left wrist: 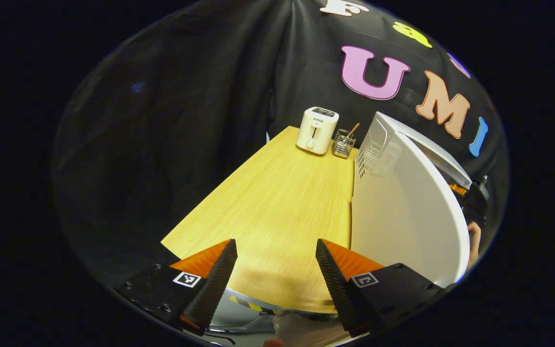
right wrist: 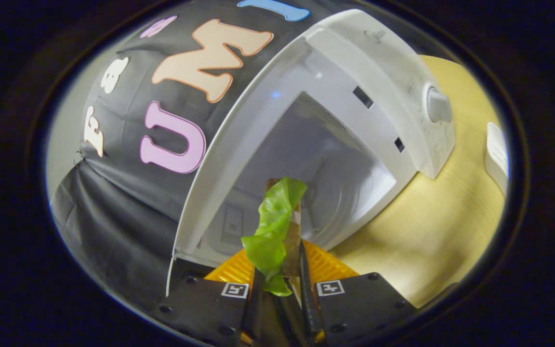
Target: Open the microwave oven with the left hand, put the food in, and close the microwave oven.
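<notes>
right gripper [right wrist: 277, 284] pinched the food [right wrist: 273, 226] at 6 o'clock, just before the open microwave [right wrist: 383, 62] cavity. left gripper [left wrist: 276, 270] hung wide, empty. floppy lettuce risked snagging the cavity rim, dropping onto the table [right wrist: 431, 226].

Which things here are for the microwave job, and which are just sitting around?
For the job: the microwave with its open door, the leafy food pinched in the right gripper, and the open left gripper.

Just sitting around: the toaster, the wire holder.
</notes>
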A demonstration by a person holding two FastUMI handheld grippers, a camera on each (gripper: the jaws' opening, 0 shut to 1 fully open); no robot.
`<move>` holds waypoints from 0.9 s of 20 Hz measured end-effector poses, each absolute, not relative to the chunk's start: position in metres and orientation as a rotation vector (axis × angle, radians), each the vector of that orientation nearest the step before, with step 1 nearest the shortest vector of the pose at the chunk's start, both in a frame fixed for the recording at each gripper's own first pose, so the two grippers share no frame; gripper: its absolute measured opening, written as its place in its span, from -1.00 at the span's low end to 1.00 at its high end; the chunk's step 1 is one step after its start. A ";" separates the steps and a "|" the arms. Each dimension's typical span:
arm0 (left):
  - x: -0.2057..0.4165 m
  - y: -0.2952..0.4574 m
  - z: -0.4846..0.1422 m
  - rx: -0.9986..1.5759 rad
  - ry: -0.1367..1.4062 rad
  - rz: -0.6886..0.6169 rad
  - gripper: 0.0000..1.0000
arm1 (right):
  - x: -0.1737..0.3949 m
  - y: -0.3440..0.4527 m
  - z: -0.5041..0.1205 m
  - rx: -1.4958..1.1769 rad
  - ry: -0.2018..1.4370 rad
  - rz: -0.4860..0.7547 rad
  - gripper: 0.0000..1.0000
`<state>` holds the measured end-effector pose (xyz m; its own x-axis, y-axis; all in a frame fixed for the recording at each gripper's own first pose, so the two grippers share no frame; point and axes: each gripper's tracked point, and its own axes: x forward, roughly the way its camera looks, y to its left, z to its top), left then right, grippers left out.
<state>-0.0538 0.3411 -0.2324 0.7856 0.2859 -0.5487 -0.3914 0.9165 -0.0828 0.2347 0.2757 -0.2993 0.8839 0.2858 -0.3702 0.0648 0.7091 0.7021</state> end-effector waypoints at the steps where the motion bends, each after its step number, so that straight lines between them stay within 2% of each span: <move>1: -0.052 0.342 -0.233 -0.191 0.560 0.367 0.94 | 0.243 0.274 -0.304 0.755 0.473 0.106 -0.43; 7: -0.048 0.330 -0.239 -0.216 0.594 0.344 0.94 | 0.274 0.271 -0.312 0.666 0.405 0.050 -0.43; 10: -0.048 0.331 -0.241 -0.226 0.594 0.349 0.94 | 0.286 0.269 -0.311 0.537 0.352 0.012 -0.44; 11: -0.048 0.330 -0.242 -0.228 0.595 0.349 0.94 | 0.289 0.268 -0.312 0.474 0.338 0.009 -0.24; 14: -0.048 0.331 -0.243 -0.228 0.596 0.349 0.94 | 0.294 0.263 -0.307 0.364 0.309 -0.017 -0.23; 16: -0.047 0.331 -0.244 -0.233 0.593 0.347 0.94 | 0.300 0.253 -0.312 0.241 0.299 -0.048 0.00; 17: -0.046 0.331 -0.244 -0.233 0.591 0.346 0.95 | 0.300 0.249 -0.315 0.195 0.308 -0.058 0.29; 18: -0.046 0.332 -0.244 -0.230 0.591 0.346 0.94 | 0.302 0.243 -0.320 0.152 0.320 -0.071 0.15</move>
<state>-0.0461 0.3317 -0.2438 0.7758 0.2515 -0.5787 -0.3816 0.9174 -0.1128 0.3015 0.2427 -0.3200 0.9470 -0.0453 -0.3182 0.0935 0.9860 0.1380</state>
